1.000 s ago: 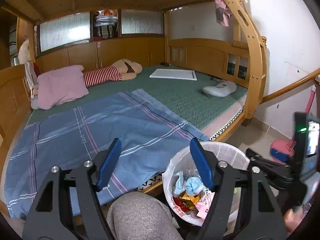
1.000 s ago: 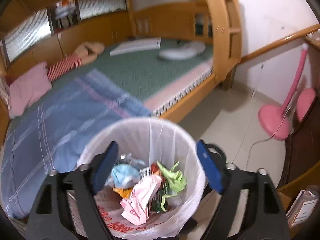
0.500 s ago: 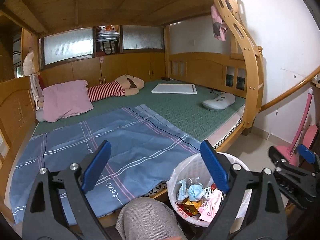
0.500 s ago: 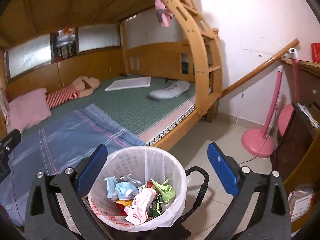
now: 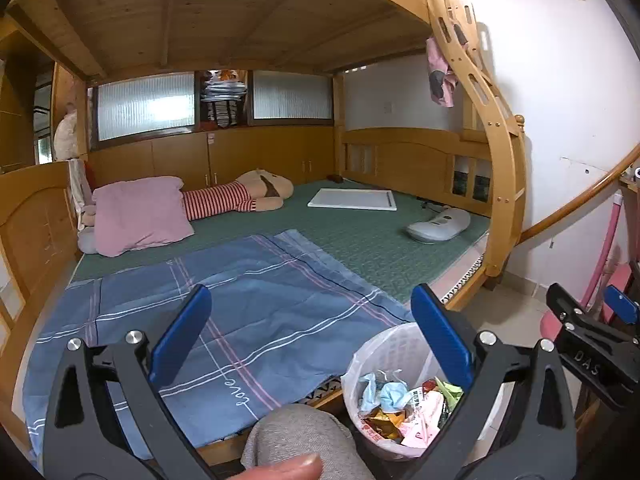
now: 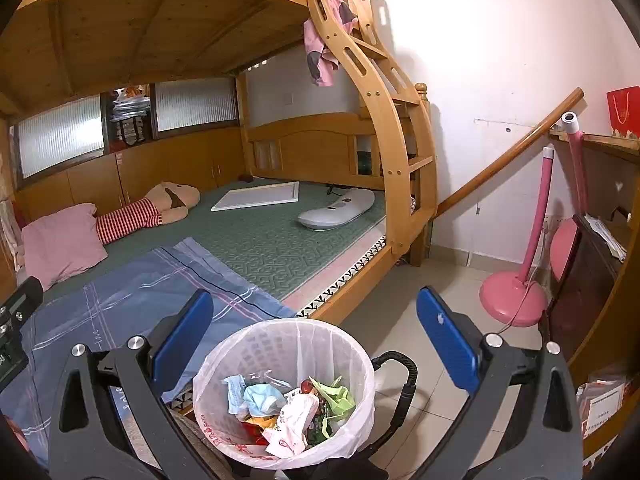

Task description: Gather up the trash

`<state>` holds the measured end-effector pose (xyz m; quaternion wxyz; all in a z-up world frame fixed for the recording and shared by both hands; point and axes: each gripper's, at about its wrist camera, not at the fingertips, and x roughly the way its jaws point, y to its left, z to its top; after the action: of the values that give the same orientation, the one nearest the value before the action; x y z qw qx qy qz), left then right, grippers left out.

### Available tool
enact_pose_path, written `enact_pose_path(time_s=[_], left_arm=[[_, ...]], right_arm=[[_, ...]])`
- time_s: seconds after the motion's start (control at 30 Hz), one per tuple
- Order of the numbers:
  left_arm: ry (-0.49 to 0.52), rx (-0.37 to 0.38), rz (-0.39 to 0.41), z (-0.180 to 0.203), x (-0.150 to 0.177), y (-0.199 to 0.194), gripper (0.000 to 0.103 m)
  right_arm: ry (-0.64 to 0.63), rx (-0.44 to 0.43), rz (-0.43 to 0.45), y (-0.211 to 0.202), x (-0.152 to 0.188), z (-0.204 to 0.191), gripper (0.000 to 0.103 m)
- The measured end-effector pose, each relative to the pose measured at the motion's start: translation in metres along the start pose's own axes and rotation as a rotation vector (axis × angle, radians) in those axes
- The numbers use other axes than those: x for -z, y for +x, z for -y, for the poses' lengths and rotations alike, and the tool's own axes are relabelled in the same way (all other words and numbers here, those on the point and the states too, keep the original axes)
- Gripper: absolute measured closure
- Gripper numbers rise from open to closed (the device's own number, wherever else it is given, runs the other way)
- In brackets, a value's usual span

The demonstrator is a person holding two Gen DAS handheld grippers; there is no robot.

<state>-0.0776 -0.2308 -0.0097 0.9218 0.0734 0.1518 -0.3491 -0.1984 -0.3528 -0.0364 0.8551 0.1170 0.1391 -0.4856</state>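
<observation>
both grippers hang empty above a bin that already holds trash, so the drop-off step looks finished and, as a judgement, the search for the next piece is in hand. the bin [image 6: 283,390], lined with a thin white bag, stands on the tiled floor just beside the near edge of the bed [image 6: 256,240]; inside it lie a blue face mask [image 6: 260,398], a pink-and-white wrapper [image 6: 294,426] and a green wrapper [image 6: 338,398], all crumpled together. the left gripper [image 5: 312,344] has its jaws opening to their widest, with nothing between the blue pads; behind the gap lies the blue blanket [image 5: 224,320], and the bin shows low on the right. the right gripper [image 6: 314,340] stands fully released and empty too, with the bin below and between its fingers, not touching them. no loose trash shows plainly on the blanket, the green mat or the floor [image 6: 420,304], so the next move probably calls for swinging a gripper away from the bin to look round the room; some papers near the dark cabinet at the far right edge might count, though that cannot be told. the person's knee [image 5: 300,440] sits just left of the bin.
</observation>
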Motion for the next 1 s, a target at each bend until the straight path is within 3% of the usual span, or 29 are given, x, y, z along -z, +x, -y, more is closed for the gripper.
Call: enact_pose_path(time_s=[0.63, 0.73, 0.83, 1.0], left_arm=[[0.039, 0.021, 0.022, 0.004, 0.001, -0.006, 0.003], [0.019, 0.005, 0.036, -0.001, 0.002, -0.007, 0.003], [-0.024, 0.044, 0.023, -0.011, 0.001, -0.003, 0.003], [-0.018, 0.019, -0.003, -0.014, 0.003, 0.003, 0.003]], right_arm=[[-0.029, -0.013, 0.051, -0.011, -0.004, -0.004, 0.003], [-0.026, -0.017, 0.048, -0.011, -0.004, -0.004, 0.003], [-0.023, -0.019, 0.038, -0.008, -0.004, -0.005, 0.003], [-0.022, -0.019, 0.037, -0.008, -0.004, -0.005, 0.003]])
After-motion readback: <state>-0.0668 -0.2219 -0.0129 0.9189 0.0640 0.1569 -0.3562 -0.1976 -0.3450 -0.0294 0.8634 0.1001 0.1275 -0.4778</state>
